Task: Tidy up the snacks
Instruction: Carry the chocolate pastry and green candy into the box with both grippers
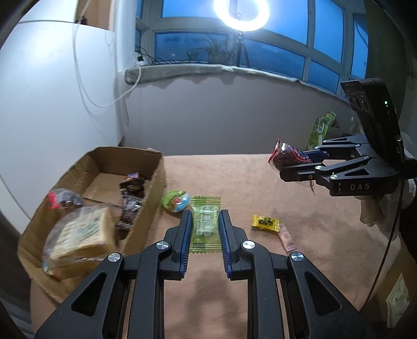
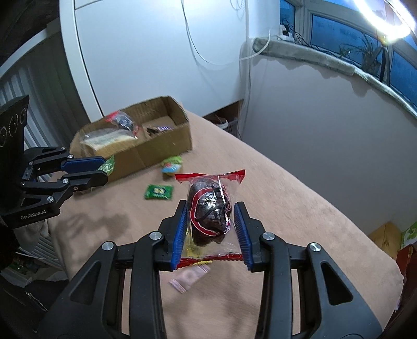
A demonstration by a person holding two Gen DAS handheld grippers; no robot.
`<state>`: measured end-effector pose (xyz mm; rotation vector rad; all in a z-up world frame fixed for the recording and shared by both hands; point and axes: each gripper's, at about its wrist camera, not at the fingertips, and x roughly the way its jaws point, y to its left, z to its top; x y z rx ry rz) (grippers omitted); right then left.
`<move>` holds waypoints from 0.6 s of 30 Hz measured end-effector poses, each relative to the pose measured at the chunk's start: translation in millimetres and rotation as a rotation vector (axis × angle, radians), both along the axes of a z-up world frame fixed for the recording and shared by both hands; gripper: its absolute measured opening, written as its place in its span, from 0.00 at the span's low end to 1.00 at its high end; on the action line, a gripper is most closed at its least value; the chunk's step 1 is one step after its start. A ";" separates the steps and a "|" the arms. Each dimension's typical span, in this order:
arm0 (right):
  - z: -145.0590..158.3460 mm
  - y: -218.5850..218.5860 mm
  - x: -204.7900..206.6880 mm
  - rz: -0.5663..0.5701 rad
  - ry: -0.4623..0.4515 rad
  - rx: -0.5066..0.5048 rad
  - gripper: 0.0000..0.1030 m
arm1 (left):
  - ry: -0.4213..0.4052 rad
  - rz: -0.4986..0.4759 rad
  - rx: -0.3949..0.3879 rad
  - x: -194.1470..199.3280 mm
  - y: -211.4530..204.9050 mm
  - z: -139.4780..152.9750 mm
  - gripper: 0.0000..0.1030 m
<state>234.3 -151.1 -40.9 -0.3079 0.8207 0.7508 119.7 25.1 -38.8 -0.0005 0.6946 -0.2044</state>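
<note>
The left gripper (image 1: 205, 229) fingers clamp a green candy packet (image 1: 205, 224) lengthwise beside the cardboard box (image 1: 146, 208); the right gripper (image 2: 211, 229), raised, grips a red-edged dark snack (image 2: 209, 213), lengthwise too.

A lit ring light (image 1: 241, 14) on a tripod (image 1: 241, 50) is seen before the blue window (image 1: 284, 26). A white cable (image 1: 86, 86) is draped down the white wall (image 1: 52, 104).

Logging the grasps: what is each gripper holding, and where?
Left gripper clamps the green candy across its middle. Right gripper grips the dark red-wrapped snack by its sides.
</note>
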 end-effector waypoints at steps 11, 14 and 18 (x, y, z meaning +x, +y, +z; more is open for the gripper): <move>17.9 50.2 -1.7 0.037 -0.027 0.022 0.36 | -0.043 0.091 -0.022 -18.2 52.6 15.9 0.19; 21.2 66.9 -1.1 0.054 -0.034 0.026 0.36 | -0.051 0.120 -0.026 -19.9 70.1 18.8 0.19; 25.3 85.8 0.6 0.071 -0.043 0.031 0.36 | -0.058 0.154 -0.028 -21.1 90.0 19.8 0.19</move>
